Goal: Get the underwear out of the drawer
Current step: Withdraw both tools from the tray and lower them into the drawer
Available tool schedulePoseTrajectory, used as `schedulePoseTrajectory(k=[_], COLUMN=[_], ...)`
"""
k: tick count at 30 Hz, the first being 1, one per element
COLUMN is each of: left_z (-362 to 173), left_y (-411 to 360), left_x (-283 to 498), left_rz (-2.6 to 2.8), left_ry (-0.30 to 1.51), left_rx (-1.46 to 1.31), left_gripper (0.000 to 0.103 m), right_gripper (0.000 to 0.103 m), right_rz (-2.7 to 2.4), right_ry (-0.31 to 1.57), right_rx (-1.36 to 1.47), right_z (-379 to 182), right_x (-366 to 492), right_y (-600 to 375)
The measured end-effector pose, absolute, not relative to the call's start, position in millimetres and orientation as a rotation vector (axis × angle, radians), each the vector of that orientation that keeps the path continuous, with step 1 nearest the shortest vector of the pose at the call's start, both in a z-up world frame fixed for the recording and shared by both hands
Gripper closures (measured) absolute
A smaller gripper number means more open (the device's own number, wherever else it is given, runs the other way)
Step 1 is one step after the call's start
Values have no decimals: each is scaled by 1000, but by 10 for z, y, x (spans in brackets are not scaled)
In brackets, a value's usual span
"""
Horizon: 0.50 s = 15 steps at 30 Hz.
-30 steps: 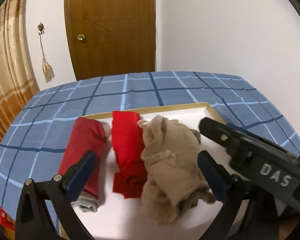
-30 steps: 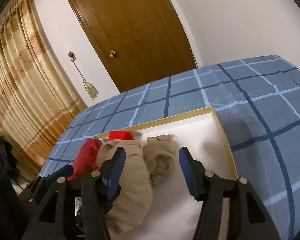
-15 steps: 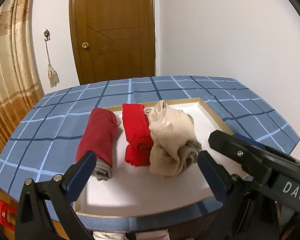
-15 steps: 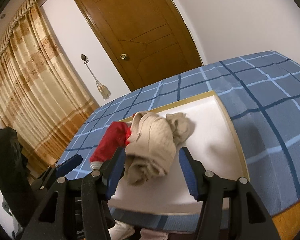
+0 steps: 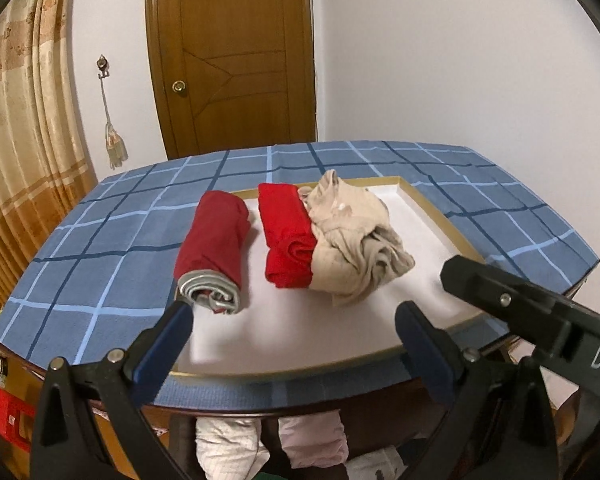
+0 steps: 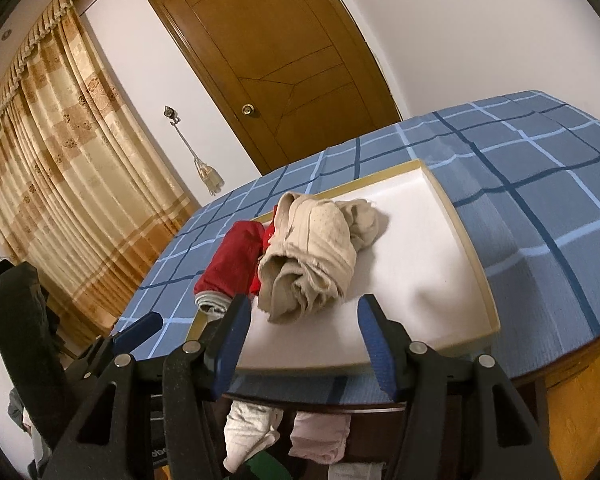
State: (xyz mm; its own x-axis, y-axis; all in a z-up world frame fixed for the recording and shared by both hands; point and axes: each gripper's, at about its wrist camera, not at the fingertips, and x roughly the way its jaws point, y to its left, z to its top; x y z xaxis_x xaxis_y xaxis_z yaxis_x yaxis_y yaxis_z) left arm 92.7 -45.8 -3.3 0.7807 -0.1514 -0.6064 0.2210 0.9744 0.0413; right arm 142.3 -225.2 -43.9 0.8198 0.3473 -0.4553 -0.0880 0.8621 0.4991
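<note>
On the counter point(image 5: 100, 248), which wears a blue checked cloth, sits a shallow white tray point(image 5: 424, 216) with a pale wooden rim. Three rolled garments lie on it. At the left is a dark red roll point(image 5: 216, 236) with a grey waistband showing at its near end. Just right of it, with a gap between, is a bright red roll point(image 5: 288, 236). Touching that on its right is a beige bundle point(image 5: 356, 236), looser, crumpled, with folds spilling toward the near right.

Below the counter's near edge an open drawer point(image 6: 284, 432) shows white and pale pink folded underwear point(image 6: 320, 436), packed side by side; a bit of green shows lower down.

The left gripper point(image 5: 292, 324) hangs near the tray's near edge, its jaws wide apart and holding nothing. The right gripper point(image 6: 304, 332) hangs over the same edge, jaws about halfway open and empty, with the beige bundle in view beyond them.

A wooden door point(image 5: 236, 56) and a gold curtain point(image 5: 24, 152) stand at the far side.
</note>
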Motion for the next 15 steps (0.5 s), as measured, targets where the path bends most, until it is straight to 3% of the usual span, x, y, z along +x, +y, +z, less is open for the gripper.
schedulePoseTrajectory(k=[15], left_z=[-184], left_y=[-289], left_x=[624], left_rz=[-241], left_ry=[689], left_rx=[80], left_gripper=[1], right_gripper=[45], right_rz=[225], right_ry=[585], right_rx=[457], right_z=[-621], right_x=[1041], right_y=[-2184])
